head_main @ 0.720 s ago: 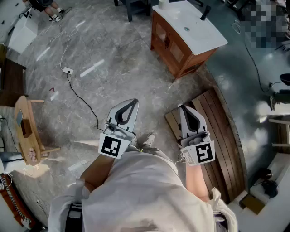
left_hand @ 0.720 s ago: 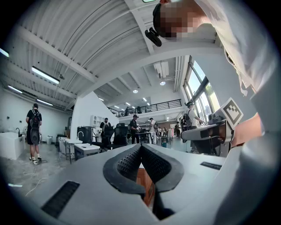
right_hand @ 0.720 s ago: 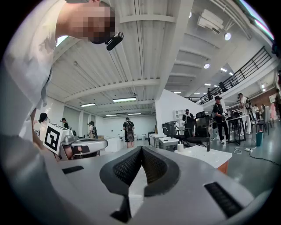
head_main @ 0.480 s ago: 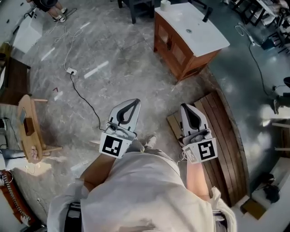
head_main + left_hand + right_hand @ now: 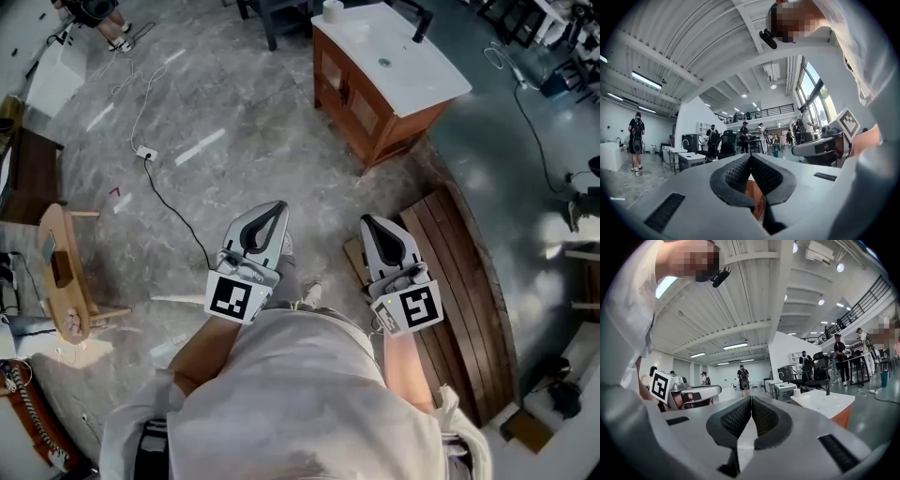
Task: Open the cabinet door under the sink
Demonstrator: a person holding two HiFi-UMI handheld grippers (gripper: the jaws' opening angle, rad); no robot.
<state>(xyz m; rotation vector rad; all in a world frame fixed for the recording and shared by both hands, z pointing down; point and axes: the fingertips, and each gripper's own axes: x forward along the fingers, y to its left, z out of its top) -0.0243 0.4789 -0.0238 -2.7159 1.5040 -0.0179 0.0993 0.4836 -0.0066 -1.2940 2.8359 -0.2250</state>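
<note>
A wooden sink cabinet (image 5: 361,98) with a white top (image 5: 398,61) and a black tap stands at the top of the head view, its doors shut. It is some steps away from me. My left gripper (image 5: 272,208) and my right gripper (image 5: 368,223) are held side by side in front of my body, both shut and holding nothing. In the right gripper view my right gripper (image 5: 751,398) points past the white sink top (image 5: 822,402). In the left gripper view a strip of the brown cabinet (image 5: 753,199) shows under the tips of my left gripper (image 5: 750,156).
A curved wooden deck (image 5: 464,281) lies on the floor at my right. A black cable (image 5: 173,211) with a white plug runs across the grey marble floor at left. A small wooden table (image 5: 58,272) stands at far left. Several people stand far off in the hall.
The right gripper has shifted slightly left and up towards the left one. The view has moved a little; the cabinet sits about where it was.
</note>
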